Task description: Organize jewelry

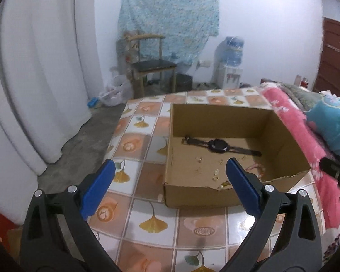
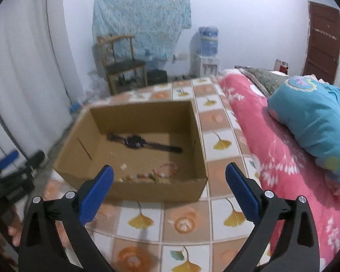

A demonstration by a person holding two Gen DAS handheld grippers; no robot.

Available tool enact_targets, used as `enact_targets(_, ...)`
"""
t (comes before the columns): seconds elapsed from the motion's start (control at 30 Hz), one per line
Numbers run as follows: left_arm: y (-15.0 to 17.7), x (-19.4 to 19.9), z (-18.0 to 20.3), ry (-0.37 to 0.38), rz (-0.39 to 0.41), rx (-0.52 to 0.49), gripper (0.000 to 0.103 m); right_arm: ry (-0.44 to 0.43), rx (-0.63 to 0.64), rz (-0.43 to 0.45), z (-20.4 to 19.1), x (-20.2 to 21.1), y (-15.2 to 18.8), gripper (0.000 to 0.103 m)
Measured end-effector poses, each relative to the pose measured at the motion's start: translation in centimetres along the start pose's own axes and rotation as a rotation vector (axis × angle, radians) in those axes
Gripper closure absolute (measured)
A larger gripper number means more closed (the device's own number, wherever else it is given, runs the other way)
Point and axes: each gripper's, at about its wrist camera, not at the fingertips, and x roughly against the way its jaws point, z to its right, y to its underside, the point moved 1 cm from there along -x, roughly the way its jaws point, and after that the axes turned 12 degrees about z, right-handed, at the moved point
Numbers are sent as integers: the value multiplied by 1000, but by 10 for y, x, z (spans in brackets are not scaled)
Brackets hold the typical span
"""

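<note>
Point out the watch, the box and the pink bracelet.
watch (image 1: 217, 145), left wrist view, on its dark face.
box (image 2: 133, 191), right wrist view, on the near outer wall.
pink bracelet (image 2: 170, 167), right wrist view, on its beaded loop.

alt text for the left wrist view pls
An open cardboard box sits on a tiled table, holding a black watch and small gold pieces. The open left tool hovers before it, empty.

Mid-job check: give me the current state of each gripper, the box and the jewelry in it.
left gripper: open, holding nothing.
right gripper: open, holding nothing.
cardboard box: open-topped, upright on the tiled table.
black watch: lying flat, strap unfastened, inside the box.
small jewelry pieces: loose, scattered on the box floor.
</note>
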Motion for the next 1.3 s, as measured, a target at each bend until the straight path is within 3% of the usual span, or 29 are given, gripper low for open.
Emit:
enact_targets(0.27, 14, -21, 11, -24, -202, -30, 8, -25, -75, -195, 2, -29, 19, 7)
enact_targets(0.77, 27, -36, 29, -21, -308, -57, 8, -45, -103, -274, 1, -43, 28, 7)
enact_targets(1.3, 31, -43, 29, -50, -334, -57, 8, -56, -78, -315, -5, -56, 37, 7)
